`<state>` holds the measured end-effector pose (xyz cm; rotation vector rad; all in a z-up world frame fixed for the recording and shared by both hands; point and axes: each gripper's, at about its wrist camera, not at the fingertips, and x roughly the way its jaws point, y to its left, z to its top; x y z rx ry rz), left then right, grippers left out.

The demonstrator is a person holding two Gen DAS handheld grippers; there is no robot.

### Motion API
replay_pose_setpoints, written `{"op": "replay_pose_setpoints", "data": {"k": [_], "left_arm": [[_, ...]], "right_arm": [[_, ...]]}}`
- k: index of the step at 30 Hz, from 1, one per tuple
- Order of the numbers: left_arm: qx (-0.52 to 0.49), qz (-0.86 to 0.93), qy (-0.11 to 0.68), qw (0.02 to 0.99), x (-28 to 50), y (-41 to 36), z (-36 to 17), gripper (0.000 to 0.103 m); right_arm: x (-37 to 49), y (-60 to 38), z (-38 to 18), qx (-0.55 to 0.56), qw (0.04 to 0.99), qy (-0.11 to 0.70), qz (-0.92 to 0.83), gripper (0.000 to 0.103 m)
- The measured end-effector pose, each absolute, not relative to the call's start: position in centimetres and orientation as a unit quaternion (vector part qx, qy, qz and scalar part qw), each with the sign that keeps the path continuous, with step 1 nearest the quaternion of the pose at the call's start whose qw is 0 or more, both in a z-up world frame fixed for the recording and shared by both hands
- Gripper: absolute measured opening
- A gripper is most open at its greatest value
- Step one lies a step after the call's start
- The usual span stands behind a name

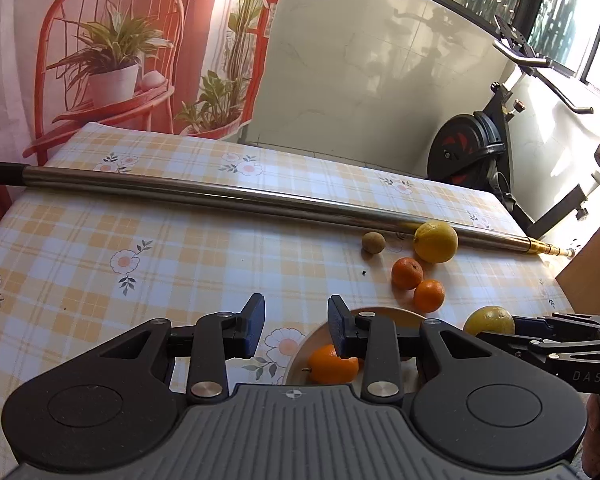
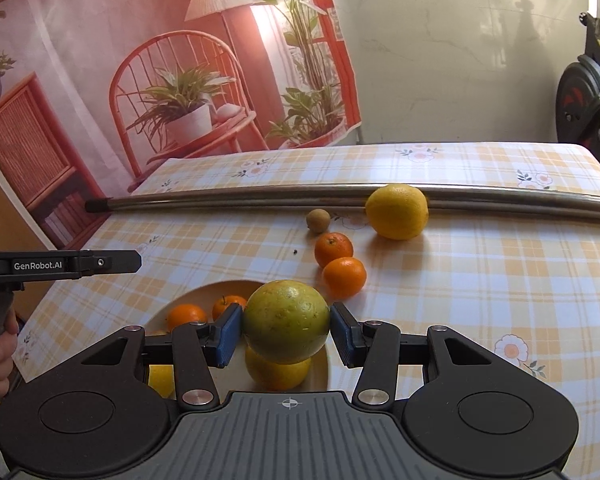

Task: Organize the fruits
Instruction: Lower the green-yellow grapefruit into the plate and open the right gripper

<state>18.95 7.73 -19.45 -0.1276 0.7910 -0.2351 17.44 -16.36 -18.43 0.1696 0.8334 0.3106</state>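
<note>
Our right gripper (image 2: 286, 330) clamps the greenish citrus (image 2: 286, 322) at its widest part above the bowl (image 2: 204, 294) near the table's front edge, firm, weighty, waxy-slippery; left gripper (image 1: 296, 326) gapes empty.

Bright window daylight, sharp shadows, fisheye-warped edges, crisp focus.
</note>
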Motion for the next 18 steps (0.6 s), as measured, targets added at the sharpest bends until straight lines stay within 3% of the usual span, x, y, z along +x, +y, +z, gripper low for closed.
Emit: {"op": "replay_pose_setpoints", "data": {"k": [18], "left_arm": [[-0.095,-0.1,0.379,0.915,17.9,10.0,-20.5,0.036]], "right_arm": [[20.5,-7.8,-21.6,0.021,0.856,0.475,0.202,0.044]]}}
